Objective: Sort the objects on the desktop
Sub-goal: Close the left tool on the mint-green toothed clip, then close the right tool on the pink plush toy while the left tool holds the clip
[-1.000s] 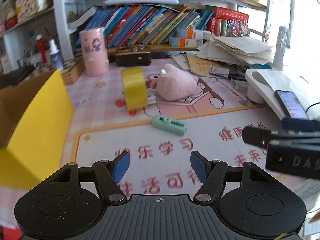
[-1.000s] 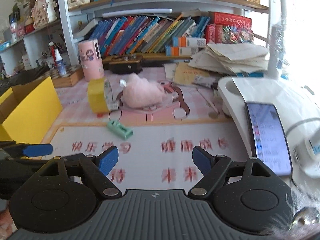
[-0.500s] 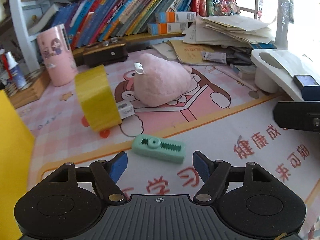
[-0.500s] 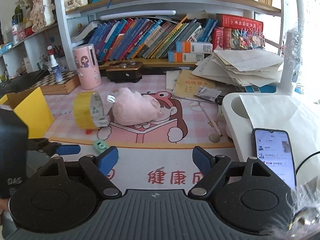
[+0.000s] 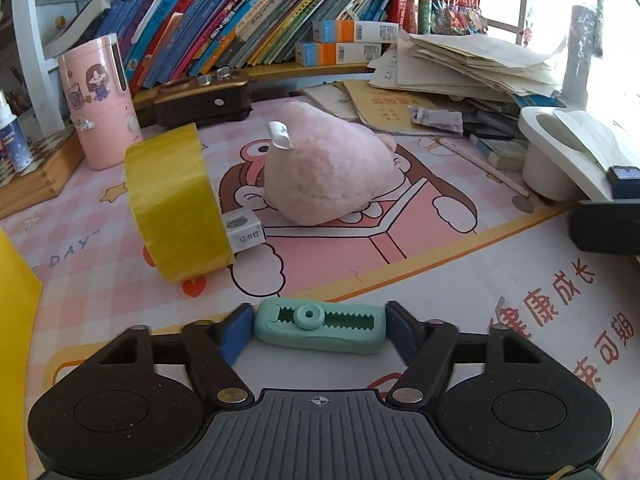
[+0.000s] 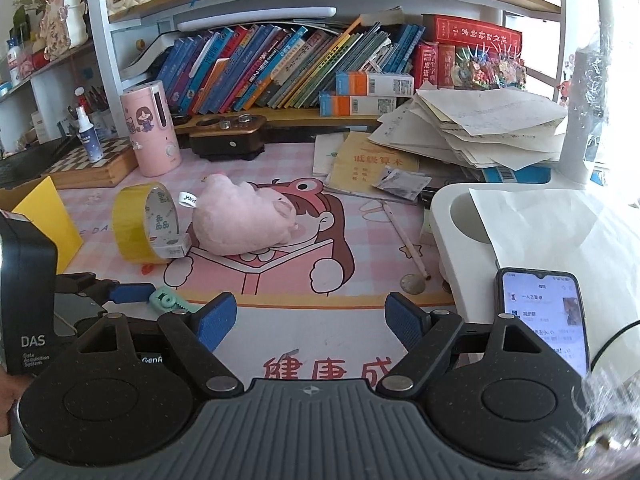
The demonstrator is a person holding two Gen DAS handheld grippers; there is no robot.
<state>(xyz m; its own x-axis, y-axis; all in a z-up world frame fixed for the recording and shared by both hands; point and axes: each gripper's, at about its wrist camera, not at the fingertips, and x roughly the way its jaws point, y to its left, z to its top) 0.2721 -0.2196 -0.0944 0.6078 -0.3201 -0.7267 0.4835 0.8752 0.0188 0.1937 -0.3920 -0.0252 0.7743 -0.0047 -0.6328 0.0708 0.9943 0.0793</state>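
Mint-green plastic cutter [image 5: 318,325], oblong with a toothed slot, flat on the printed desk mat [image 5: 460,304]; left gripper [image 5: 316,330] straddles it, blue pads at both ends, whether they press it unclear; glossy yellow tape roll [image 5: 176,204] upright behind it; fuzzy pink plush [image 5: 328,172] behind it; right gripper [image 6: 310,320] spread wide, empty.

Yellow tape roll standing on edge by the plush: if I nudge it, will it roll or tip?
The yellow tape roll stands on its rim, so it could roll. The small white box touching its lower edge probably chocks it that way. It looks stiff, likely toppling flat under a sideways push.
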